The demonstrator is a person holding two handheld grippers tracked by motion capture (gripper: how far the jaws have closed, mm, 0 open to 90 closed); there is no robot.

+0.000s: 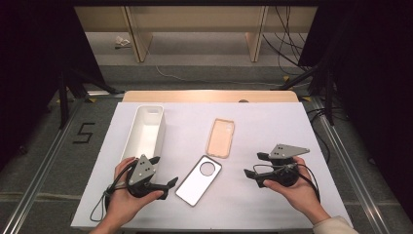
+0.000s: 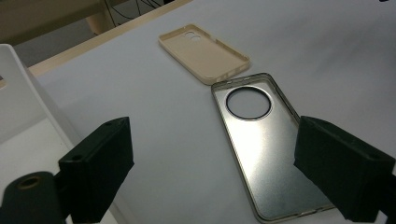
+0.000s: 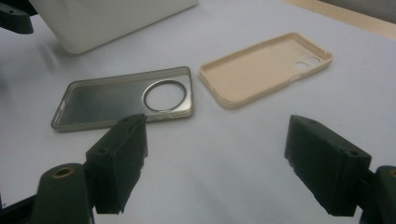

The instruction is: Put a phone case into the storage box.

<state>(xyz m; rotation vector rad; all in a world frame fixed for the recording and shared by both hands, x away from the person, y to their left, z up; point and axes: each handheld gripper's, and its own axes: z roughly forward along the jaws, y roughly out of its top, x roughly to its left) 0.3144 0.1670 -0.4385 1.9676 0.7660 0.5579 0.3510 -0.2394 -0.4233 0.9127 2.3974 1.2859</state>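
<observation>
Two phone cases lie on the white table (image 1: 272, 126), hollow sides up. The beige case (image 1: 220, 137) (image 2: 205, 51) (image 3: 261, 70) lies farther back. The grey translucent case (image 1: 198, 180) (image 2: 266, 149) (image 3: 116, 98), with a round camera hole, lies nearer the front. My left gripper (image 1: 165, 171) (image 2: 219, 177) is just left of the grey case, held low and pointing right at it, open with nothing between the jaws. To the right of both cases, my right gripper (image 1: 253, 164) (image 3: 219, 163) points left at them, open and holding nothing.
A long white bin (image 1: 146, 131) (image 2: 18, 102) (image 3: 107, 18) stands at the left of the table, just beyond my left hand. A wooden strip (image 1: 209, 96) runs along the table's far edge. Floor, cables and stand legs lie beyond the table.
</observation>
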